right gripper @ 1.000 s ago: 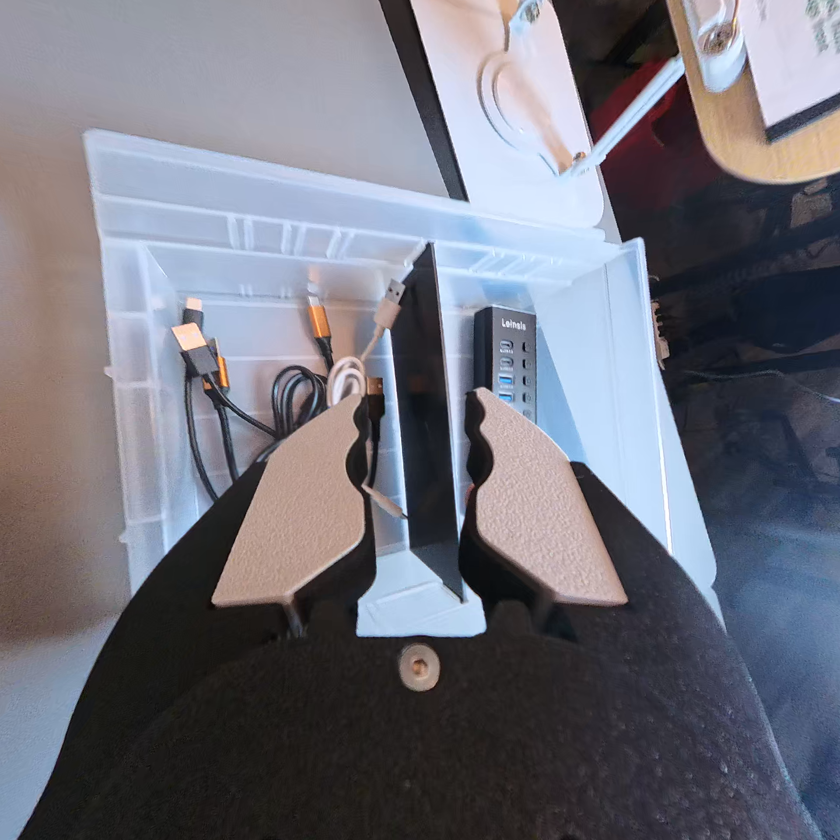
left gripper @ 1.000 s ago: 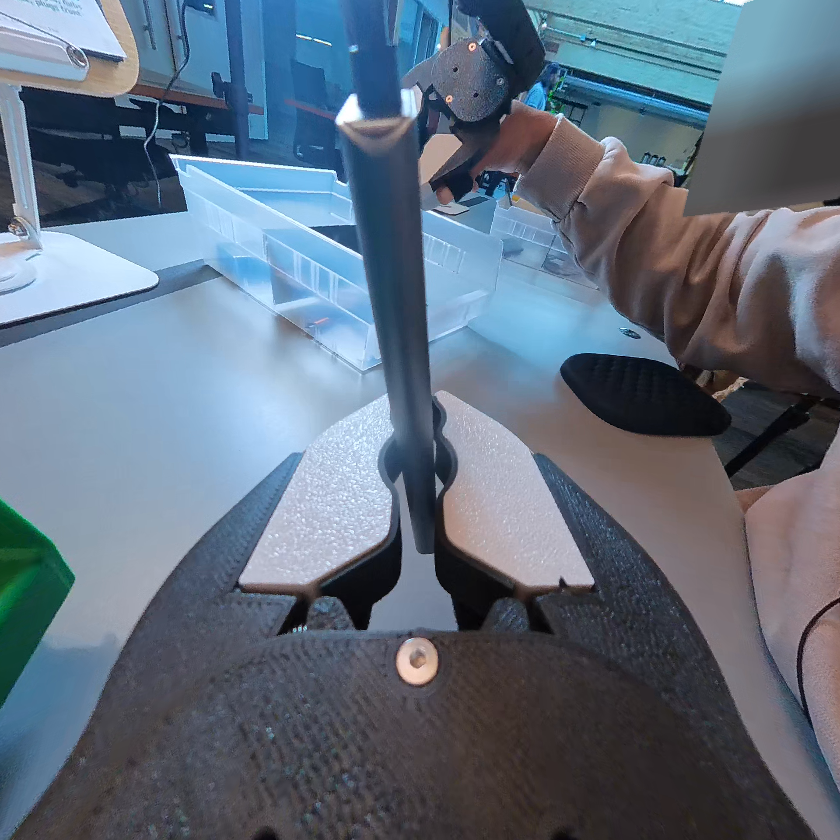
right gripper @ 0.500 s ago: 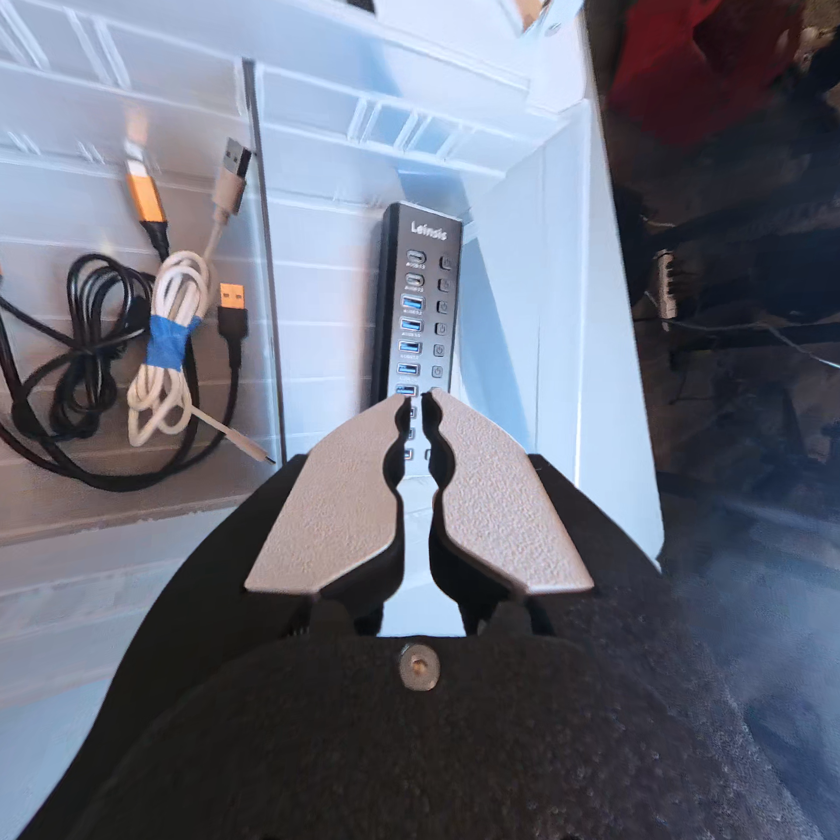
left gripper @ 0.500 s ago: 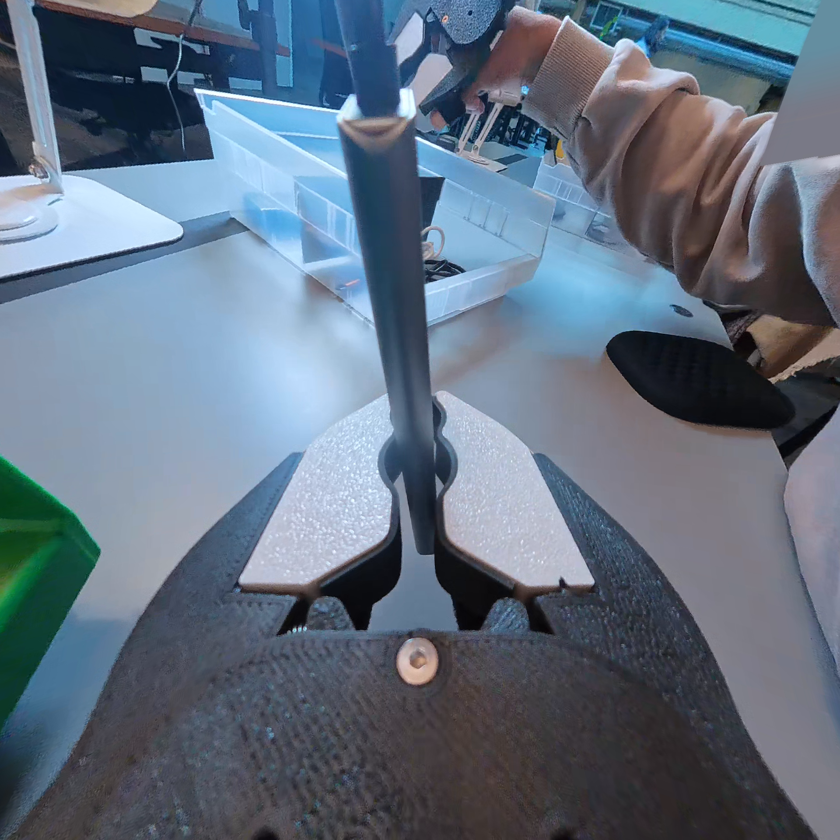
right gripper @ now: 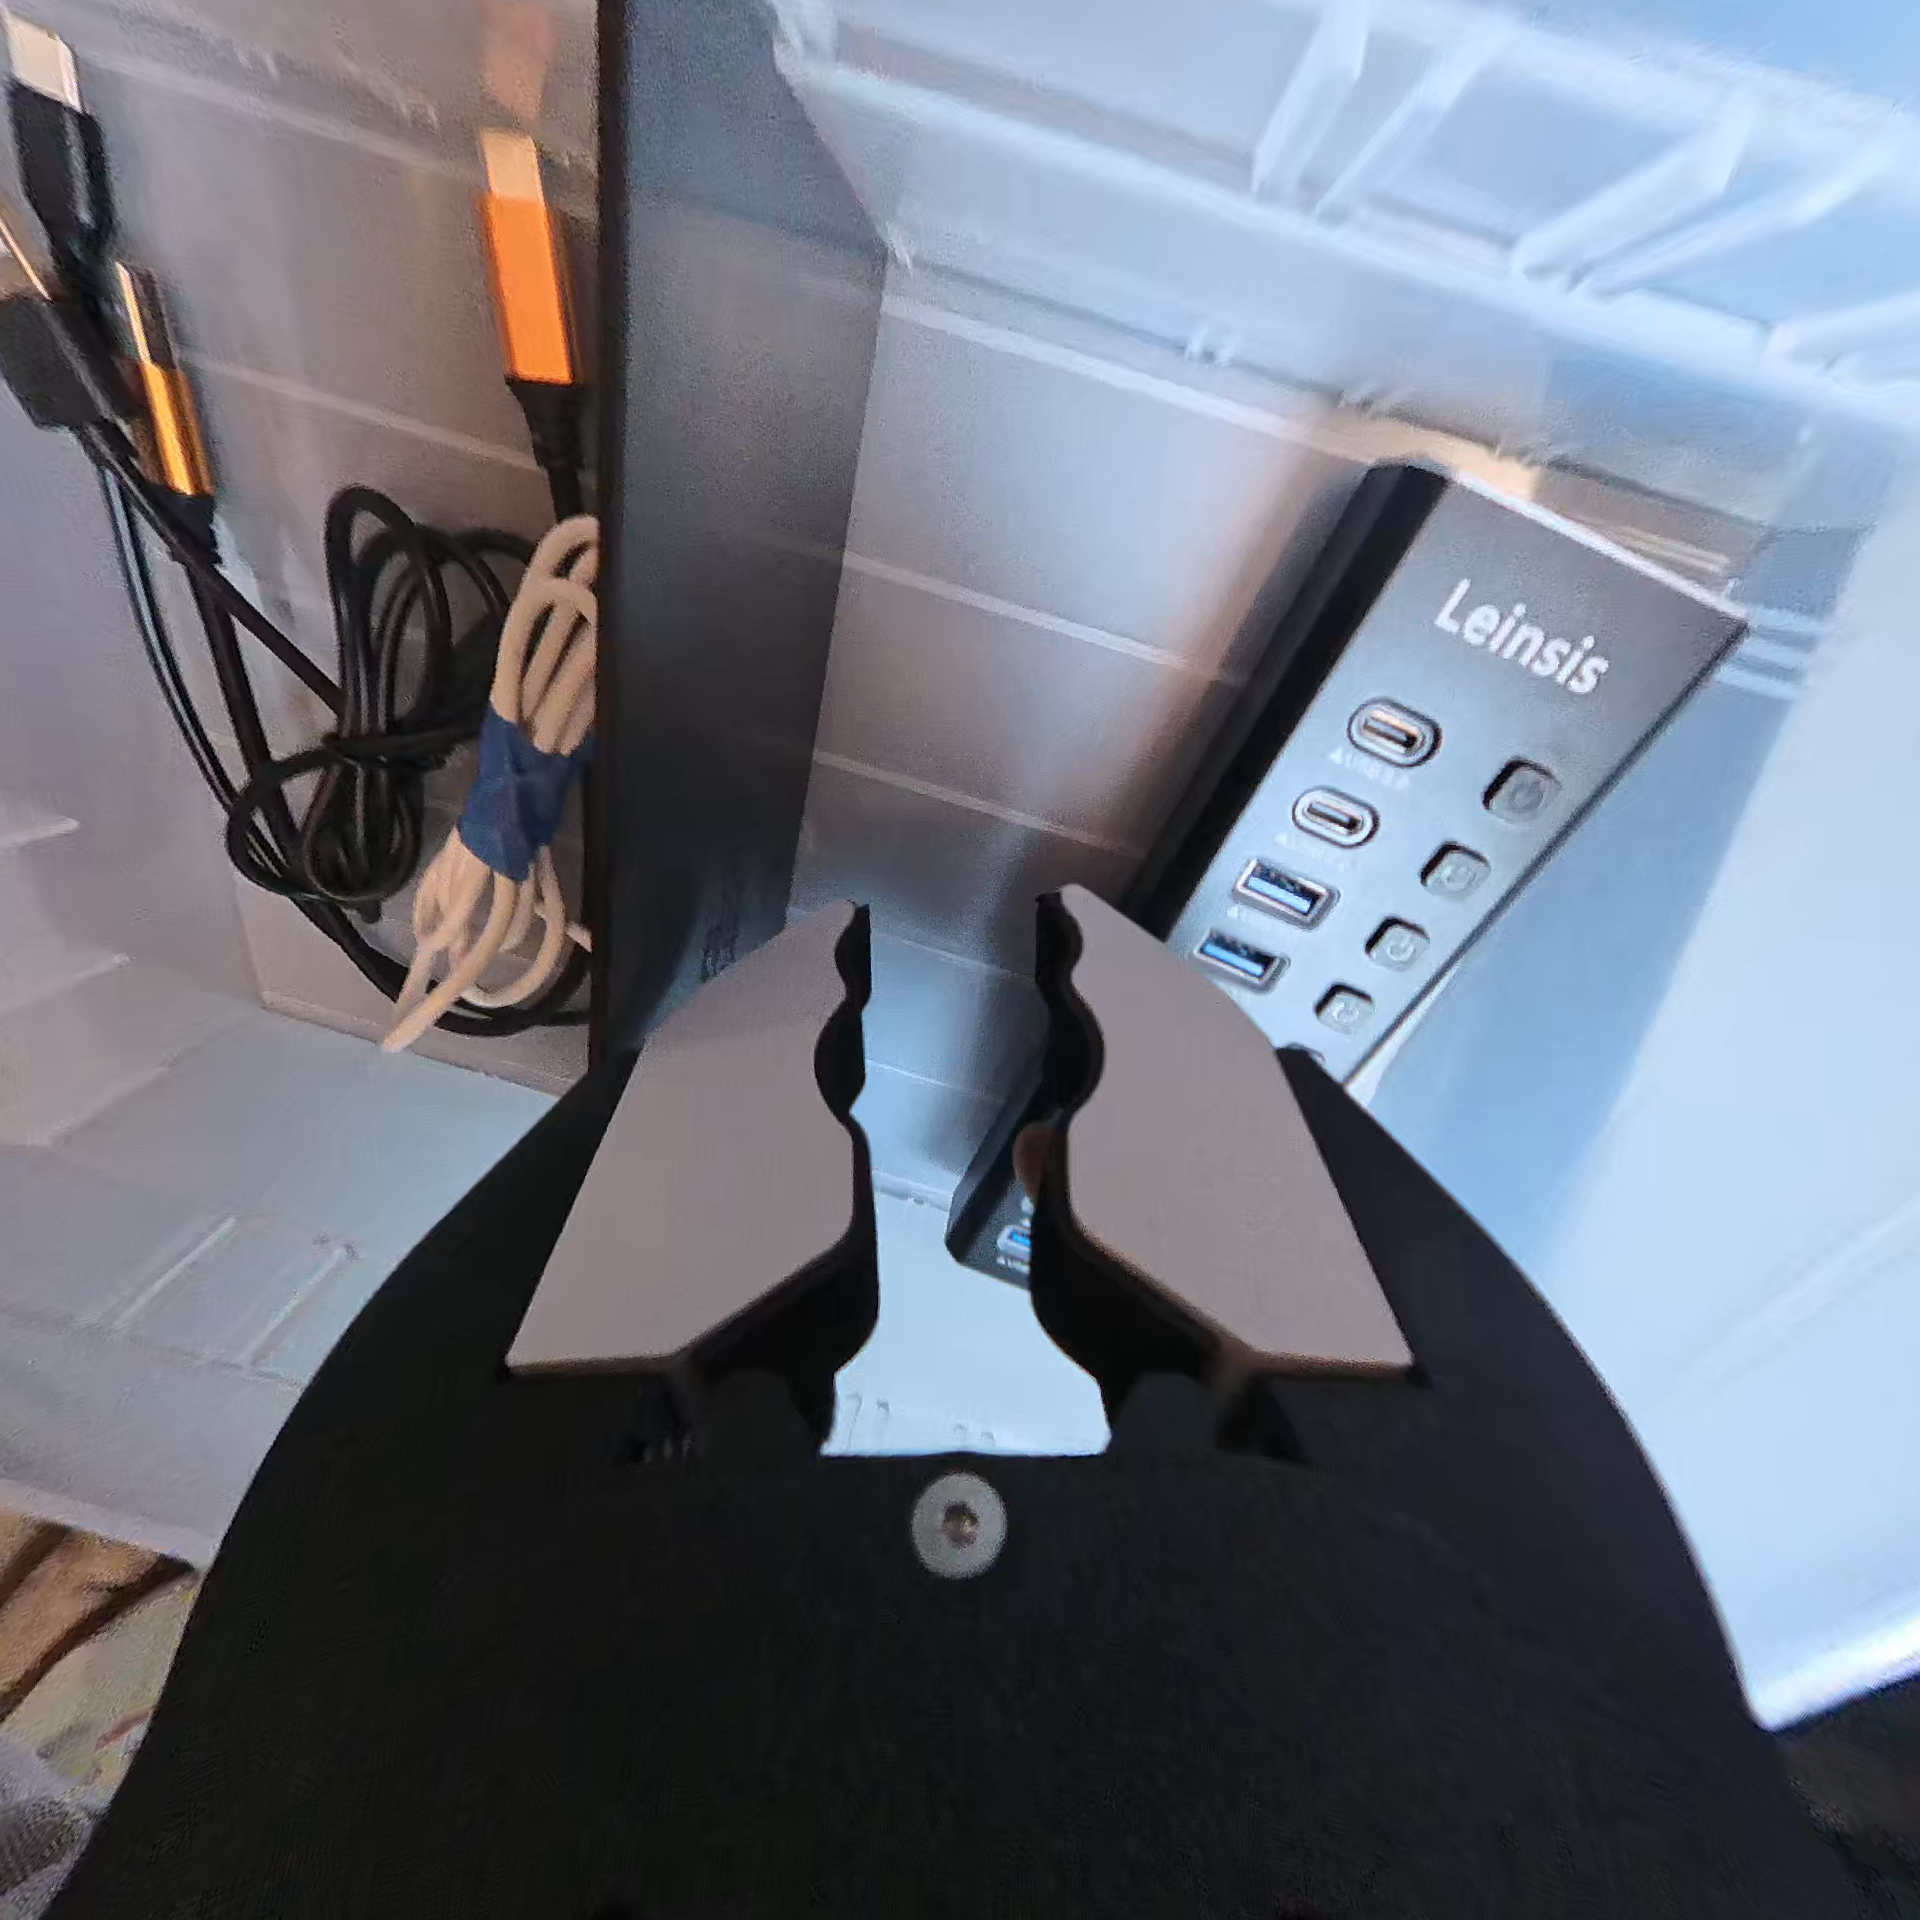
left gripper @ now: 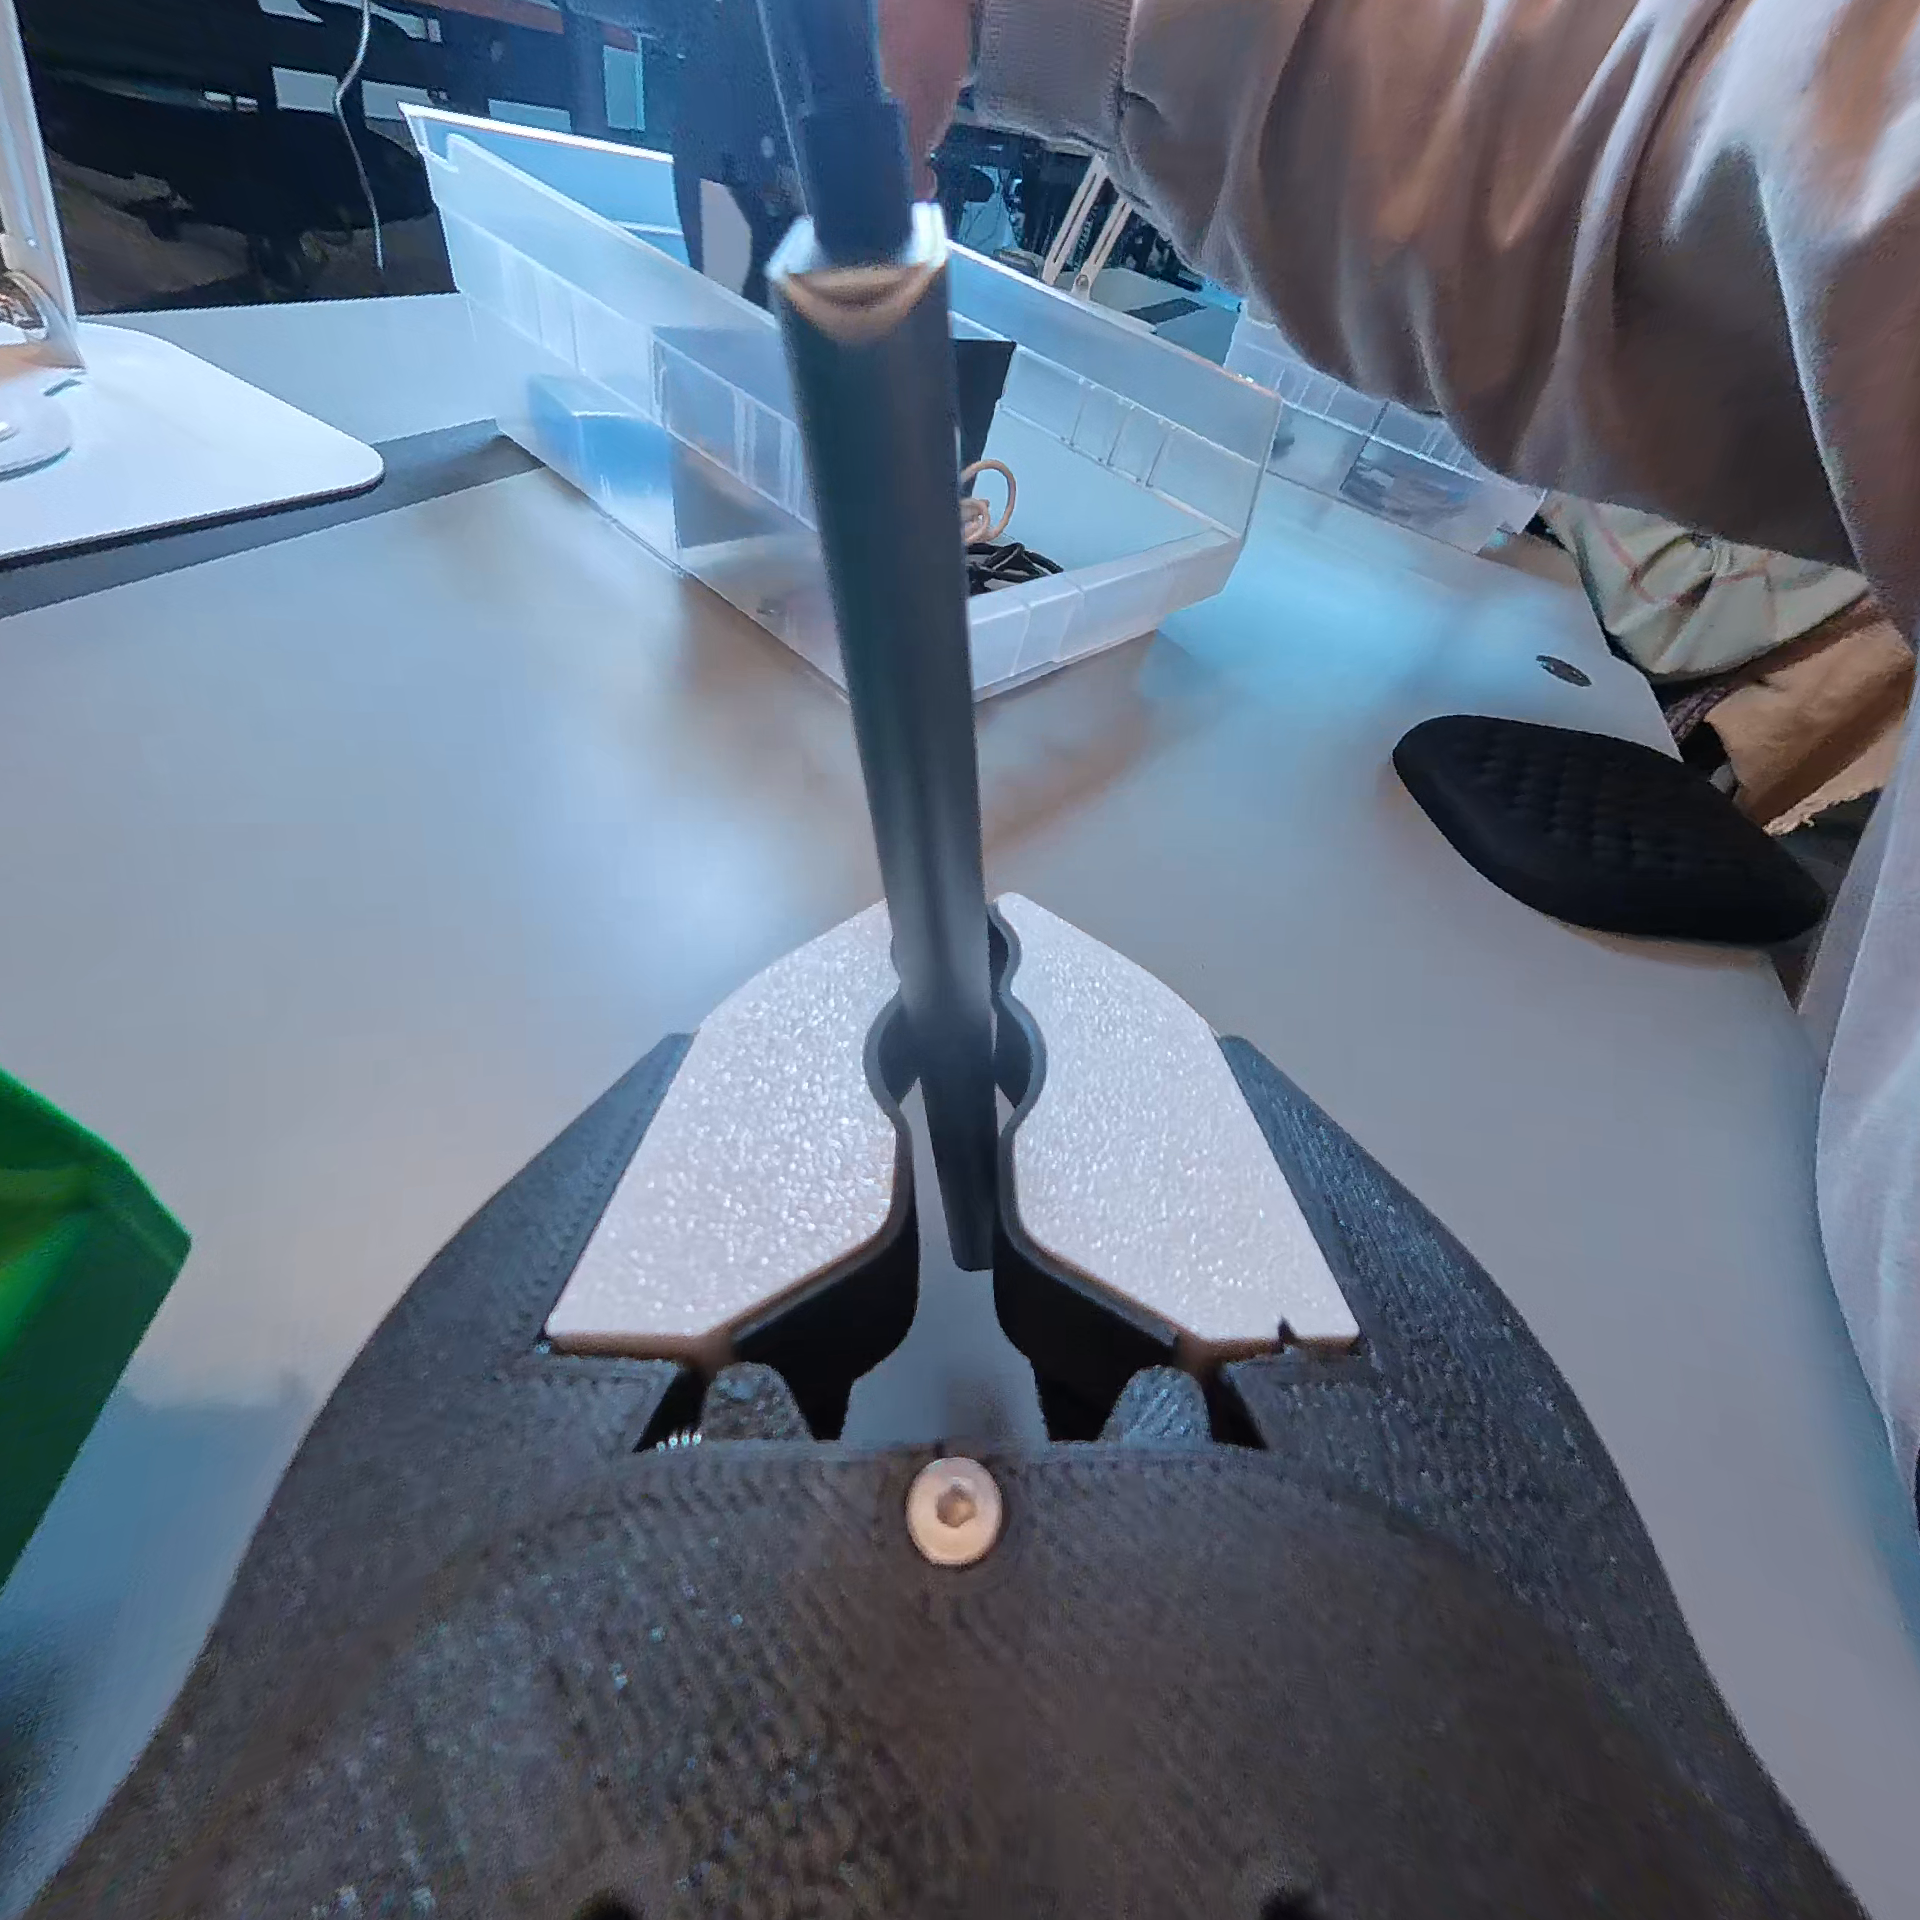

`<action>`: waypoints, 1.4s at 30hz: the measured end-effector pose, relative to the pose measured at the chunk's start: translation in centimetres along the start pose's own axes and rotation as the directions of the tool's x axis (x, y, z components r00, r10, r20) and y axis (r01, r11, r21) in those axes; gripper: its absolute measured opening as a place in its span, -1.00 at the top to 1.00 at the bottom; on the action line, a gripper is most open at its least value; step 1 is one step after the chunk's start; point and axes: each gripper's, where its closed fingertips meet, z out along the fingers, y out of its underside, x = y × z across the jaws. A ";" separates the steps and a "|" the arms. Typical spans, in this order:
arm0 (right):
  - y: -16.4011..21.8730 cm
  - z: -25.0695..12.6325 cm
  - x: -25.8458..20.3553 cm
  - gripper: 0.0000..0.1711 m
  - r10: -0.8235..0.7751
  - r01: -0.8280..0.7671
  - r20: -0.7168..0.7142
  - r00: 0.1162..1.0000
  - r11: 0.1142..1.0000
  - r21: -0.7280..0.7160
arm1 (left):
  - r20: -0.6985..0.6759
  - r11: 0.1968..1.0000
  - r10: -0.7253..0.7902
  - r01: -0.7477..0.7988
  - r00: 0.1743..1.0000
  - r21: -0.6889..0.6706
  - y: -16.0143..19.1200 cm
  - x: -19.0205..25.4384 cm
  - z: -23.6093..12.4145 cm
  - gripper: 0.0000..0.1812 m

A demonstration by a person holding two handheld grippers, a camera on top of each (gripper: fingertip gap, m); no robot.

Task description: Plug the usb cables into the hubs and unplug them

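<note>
My left gripper is shut on a slim dark grey bar-shaped hub that stands up edge-on from the jaws, with a dark cable leaving its silver top end. My right gripper is open and empty, low inside the right compartment of a clear plastic bin. Its right finger overlaps the lower part of a black multi-port hub lying there. Behind a black divider, the left compartment holds black cables with orange plugs and a white cable bundle taped blue.
In the left wrist view the clear bin lies ahead on the grey table, under a person's beige sleeve. A black padded armrest is at the right, a green bin at the left, a white stand base at the far left.
My right gripper has dropped deeper into the bin's right compartment, shifted left of the black hub, and opened from nearly shut. My left gripper has carried the bar closer to the bin.
</note>
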 end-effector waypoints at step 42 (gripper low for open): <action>1.0 1.2 -8.1 0.76 -0.156 0.086 -0.283 0.946 0.966 -0.245 | -0.227 0.997 -0.034 0.048 0.973 0.054 -1.3 4.7 -0.4 0.91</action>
